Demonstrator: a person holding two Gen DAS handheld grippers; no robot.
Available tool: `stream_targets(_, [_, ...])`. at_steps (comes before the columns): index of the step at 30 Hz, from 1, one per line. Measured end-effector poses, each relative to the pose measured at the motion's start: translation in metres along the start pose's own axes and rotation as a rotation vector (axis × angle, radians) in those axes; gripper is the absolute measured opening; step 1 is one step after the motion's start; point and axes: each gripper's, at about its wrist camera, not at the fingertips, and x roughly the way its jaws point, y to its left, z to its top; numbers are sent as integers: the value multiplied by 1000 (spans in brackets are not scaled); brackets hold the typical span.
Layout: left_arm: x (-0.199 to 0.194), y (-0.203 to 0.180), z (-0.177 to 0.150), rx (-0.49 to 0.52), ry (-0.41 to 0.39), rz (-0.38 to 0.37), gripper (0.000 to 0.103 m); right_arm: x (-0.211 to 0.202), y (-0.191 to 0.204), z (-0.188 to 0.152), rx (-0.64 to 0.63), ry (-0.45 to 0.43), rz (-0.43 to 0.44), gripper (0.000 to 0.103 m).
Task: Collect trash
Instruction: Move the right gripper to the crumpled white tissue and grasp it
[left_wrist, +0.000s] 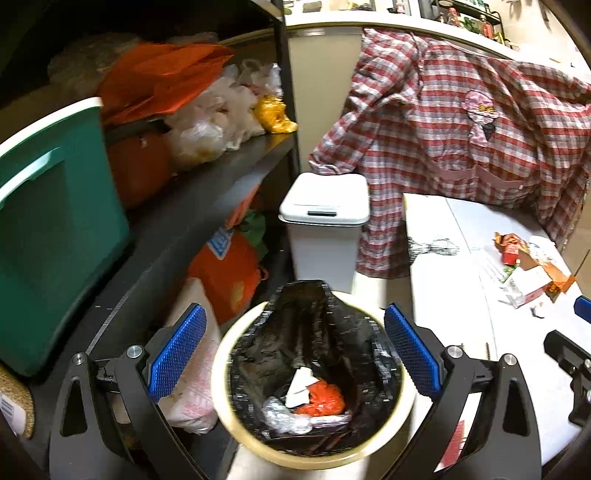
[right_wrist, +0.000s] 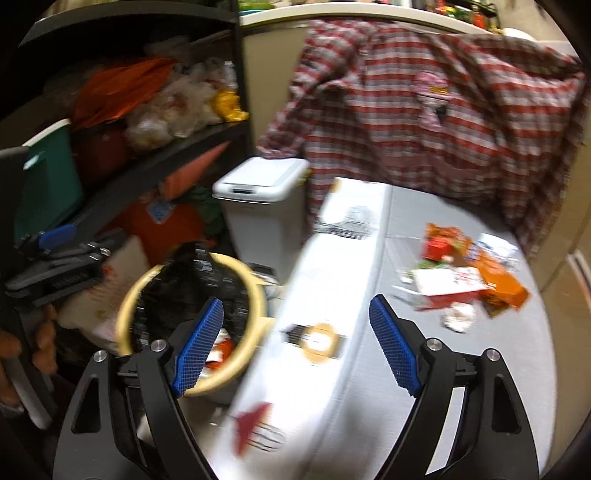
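Note:
A round cream-rimmed bin (left_wrist: 221, 373) lined with a black bag stands on the floor beside the white table (left_wrist: 454, 306). Inside it lie a white paper scrap (left_wrist: 301, 387), an orange wrapper (left_wrist: 323, 400) and clear plastic (left_wrist: 282, 417). My left gripper (left_wrist: 293, 314) hovers open above the bin, its pads clear of the rim. On the table lies a pile of red, orange and white wrappers (right_wrist: 465, 273), also the wrappers (left_wrist: 532, 266). My right gripper (right_wrist: 295, 302) is open over the table's near edge with nothing between its pads. The bin's rim (right_wrist: 127, 314) shows to its left.
A white lidded bin (left_wrist: 325, 210) stands behind the round one. A dark shelf (left_wrist: 207, 184) on the left holds a green box (left_wrist: 55, 229) and plastic bags. A red plaid shirt (left_wrist: 461, 118) hangs behind the table. A hand (right_wrist: 11, 350) grips the left tool.

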Motion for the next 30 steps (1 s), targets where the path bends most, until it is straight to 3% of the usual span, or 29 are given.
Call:
stream_targets(7, [-4, -38, 3, 47, -32, -29, 94, 1, -84, -19, 131, -66, -153, 81])
stream_targets(14, [-3, -56, 3, 74, -25, -33, 94, 23, -147, -35, 225, -63, -220, 81])
stream_targets(30, [23, -63, 4, 80, 52, -19, 94, 124, -187, -36, 221, 73, -285, 77])
